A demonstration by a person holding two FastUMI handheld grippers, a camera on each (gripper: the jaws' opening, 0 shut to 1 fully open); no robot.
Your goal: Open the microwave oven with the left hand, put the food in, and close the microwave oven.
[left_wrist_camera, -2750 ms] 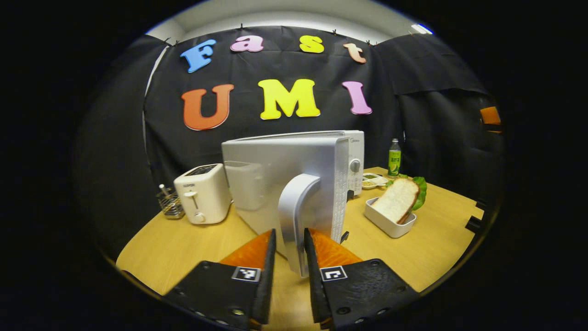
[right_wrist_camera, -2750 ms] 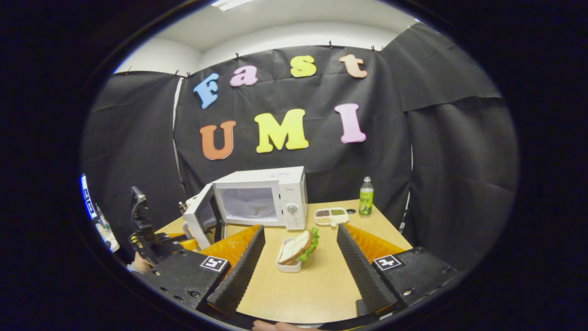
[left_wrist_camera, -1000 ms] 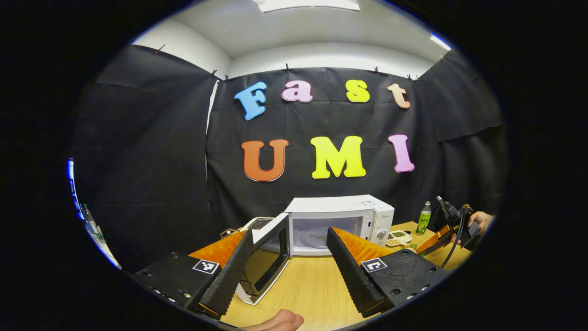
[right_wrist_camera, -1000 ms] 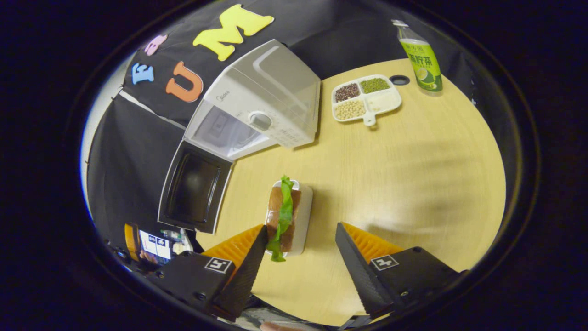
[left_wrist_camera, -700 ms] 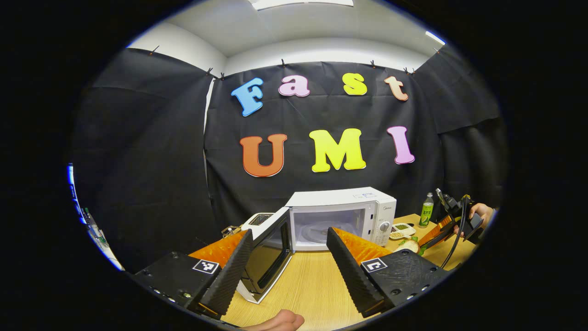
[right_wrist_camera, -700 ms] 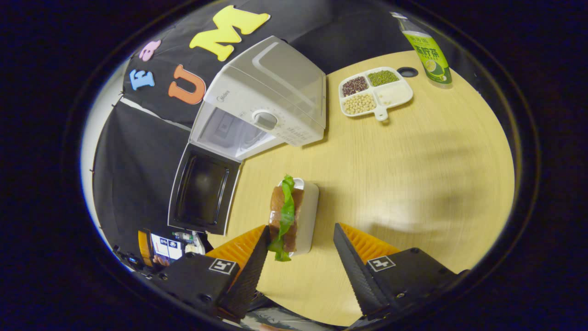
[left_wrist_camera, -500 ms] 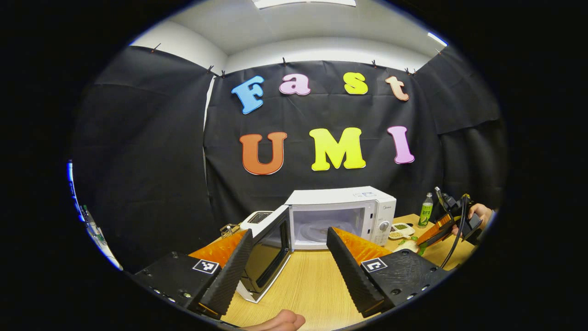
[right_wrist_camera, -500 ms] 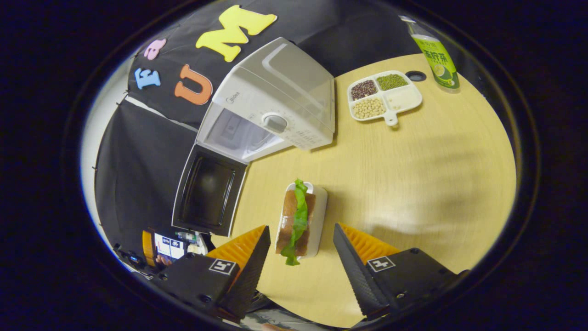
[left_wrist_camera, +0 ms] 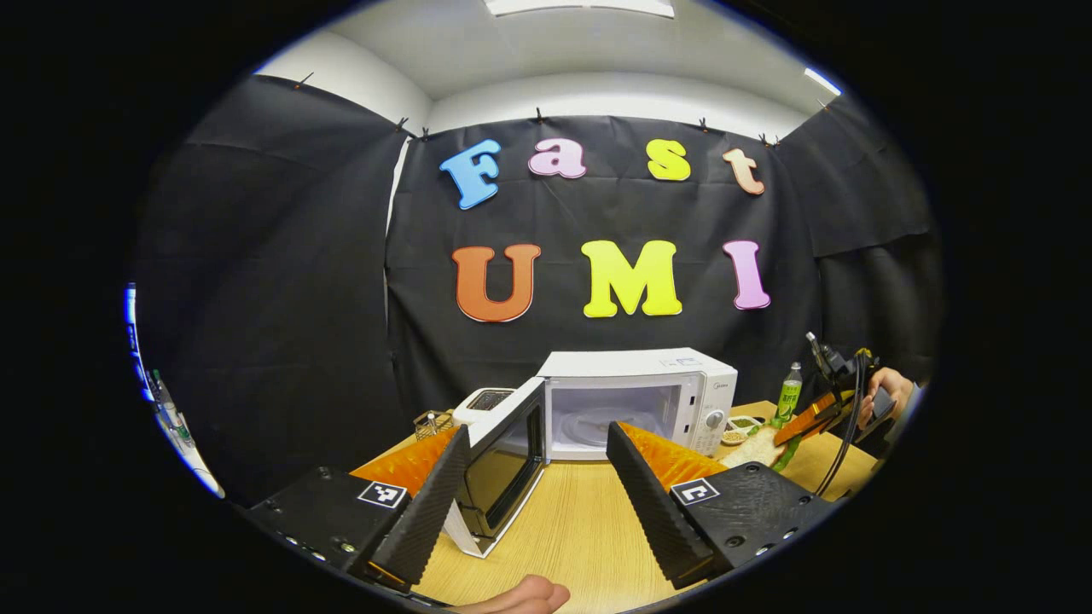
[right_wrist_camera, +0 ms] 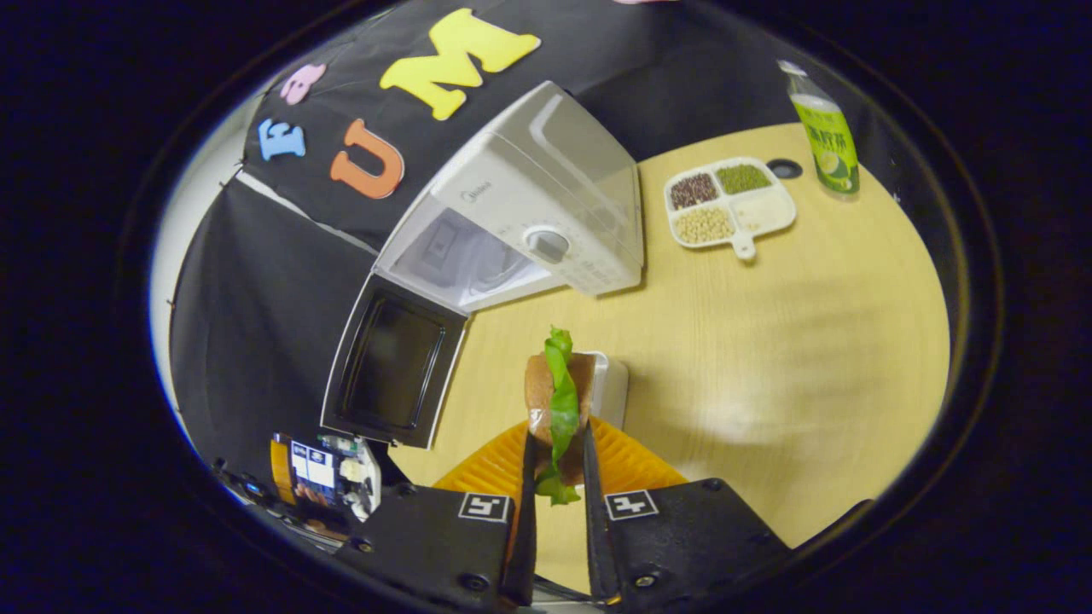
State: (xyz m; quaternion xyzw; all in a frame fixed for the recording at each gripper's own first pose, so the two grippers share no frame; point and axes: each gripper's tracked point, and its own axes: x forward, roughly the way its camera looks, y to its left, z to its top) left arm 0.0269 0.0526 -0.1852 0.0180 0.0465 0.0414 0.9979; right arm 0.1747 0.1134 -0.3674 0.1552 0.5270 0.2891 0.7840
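The white microwave (left_wrist_camera: 682,375) stands at the back of the table with its door (left_wrist_camera: 503,456) swung wide to the left, so the cavity shows. My left gripper (left_wrist_camera: 537,435) is open and holds nothing, back from the door. My right gripper (right_wrist_camera: 559,442) is shut on the sandwich (right_wrist_camera: 544,394), bread with a green lettuce leaf, from above. The small white dish (right_wrist_camera: 611,384) shows just beside the sandwich. In the left gripper view the right gripper (left_wrist_camera: 815,411), in a hand, holds the sandwich (left_wrist_camera: 758,443) right of the microwave (right_wrist_camera: 546,196). The open door (right_wrist_camera: 392,362) lies left of the sandwich.
A divided snack tray (right_wrist_camera: 732,205) and a green bottle (right_wrist_camera: 826,136) stand on the wooden table (right_wrist_camera: 768,341) right of the microwave. A white toaster (left_wrist_camera: 483,401) and a small wire basket (left_wrist_camera: 431,422) sit behind the door. A thumb (left_wrist_camera: 516,595) shows at the bottom edge.
My right gripper has come down around the sandwich and shut on it. My left gripper let go of the door handle earlier, drew back and now stays open and nearly still.
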